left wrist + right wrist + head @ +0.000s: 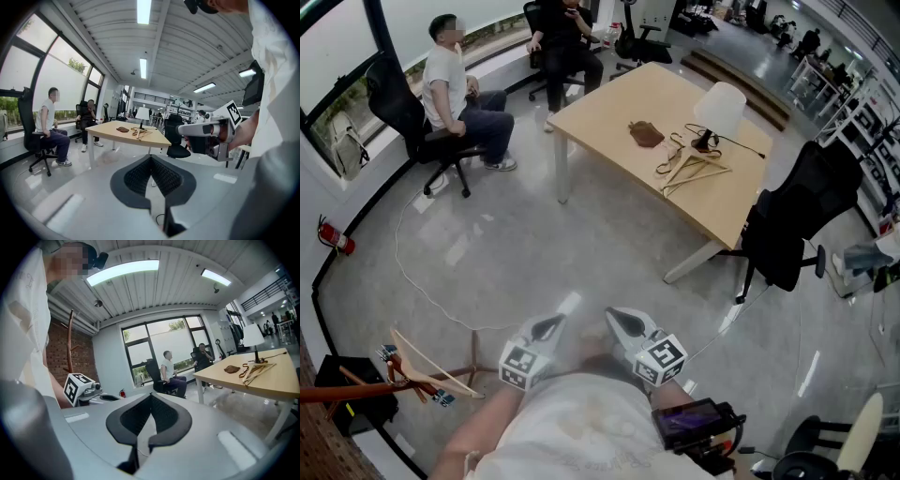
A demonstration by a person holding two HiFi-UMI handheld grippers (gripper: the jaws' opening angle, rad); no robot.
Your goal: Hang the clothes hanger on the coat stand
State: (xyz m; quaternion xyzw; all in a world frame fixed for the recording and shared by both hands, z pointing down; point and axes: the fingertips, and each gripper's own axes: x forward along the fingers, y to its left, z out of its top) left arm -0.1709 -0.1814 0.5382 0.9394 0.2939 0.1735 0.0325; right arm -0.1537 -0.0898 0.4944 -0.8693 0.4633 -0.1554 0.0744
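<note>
Clothes hanger (695,170) lies far right on the table (609,108), just beside the lamp (719,110). We judge it light, stiff wood (possibly two overlapping, hard to separate), best taken on an arm near the hook.

Left to right:
- coat stand (342,391) near left, another hanger (427,367) on it
- floor cable (403,262)
- left gripper (548,328) and right gripper (622,323), both clenched on nothing
- black chair (802,211) crowding the table's right end

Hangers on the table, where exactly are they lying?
In the head view, the wooden hangers lie toward the right side of the tan table, just below the white lamp and right of the brown pouch.
</note>
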